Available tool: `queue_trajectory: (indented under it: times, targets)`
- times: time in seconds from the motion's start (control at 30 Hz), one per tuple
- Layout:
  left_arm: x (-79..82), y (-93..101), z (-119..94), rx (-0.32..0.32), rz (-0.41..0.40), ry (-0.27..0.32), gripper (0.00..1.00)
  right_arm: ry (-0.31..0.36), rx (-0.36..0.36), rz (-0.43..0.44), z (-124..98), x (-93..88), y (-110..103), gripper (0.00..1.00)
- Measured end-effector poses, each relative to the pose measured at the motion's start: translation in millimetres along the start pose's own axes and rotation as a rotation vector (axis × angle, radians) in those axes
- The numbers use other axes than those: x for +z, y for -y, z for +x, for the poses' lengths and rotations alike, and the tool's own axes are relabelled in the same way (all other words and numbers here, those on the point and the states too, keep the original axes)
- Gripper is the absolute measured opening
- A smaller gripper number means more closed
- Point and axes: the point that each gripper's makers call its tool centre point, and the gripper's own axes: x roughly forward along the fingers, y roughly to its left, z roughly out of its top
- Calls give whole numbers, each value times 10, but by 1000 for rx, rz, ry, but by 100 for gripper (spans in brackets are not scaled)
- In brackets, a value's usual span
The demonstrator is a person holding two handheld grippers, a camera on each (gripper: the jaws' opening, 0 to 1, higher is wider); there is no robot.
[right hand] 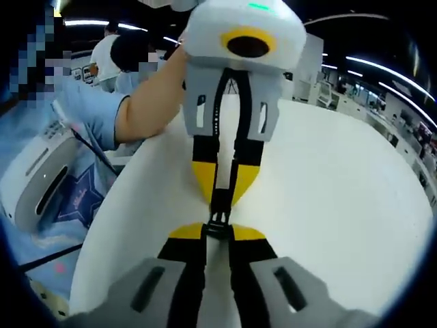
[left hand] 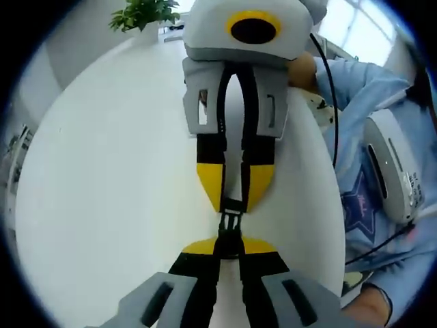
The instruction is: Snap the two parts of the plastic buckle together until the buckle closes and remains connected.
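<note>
A black plastic buckle [left hand: 231, 222] on a black strap hangs over the white table [left hand: 102, 191], stretched between the two grippers. My left gripper [left hand: 229, 244] rises from the bottom of the left gripper view, its yellow-tipped jaws shut on the near buckle half. My right gripper [left hand: 235, 198] faces it from above, shut on the far half. In the right gripper view the buckle [right hand: 217, 222] sits between my right gripper [right hand: 217, 234] and the left gripper [right hand: 225, 188]. The two halves meet tip to tip. I cannot tell whether they are latched.
A person in a blue sleeve [left hand: 382, 123] stands by the table edge, an arm [right hand: 150, 102] reaching in. A white device [left hand: 392, 167] hangs at the person's chest. A green plant [left hand: 143, 14] stands at the table's far side. Bare white table [right hand: 341, 191] spreads to the side.
</note>
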Motion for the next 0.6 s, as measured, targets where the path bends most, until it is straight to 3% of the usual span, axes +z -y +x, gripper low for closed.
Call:
queue_trajectory:
  times: [0.4,0.6]
  targets:
    - [61,-7,-20,-19,6,15,10,-25,108,-87,-1,7,3,11]
    - [64,-18,-31,-16,-3,19,10,2,121,-97,-23,1,0,11]
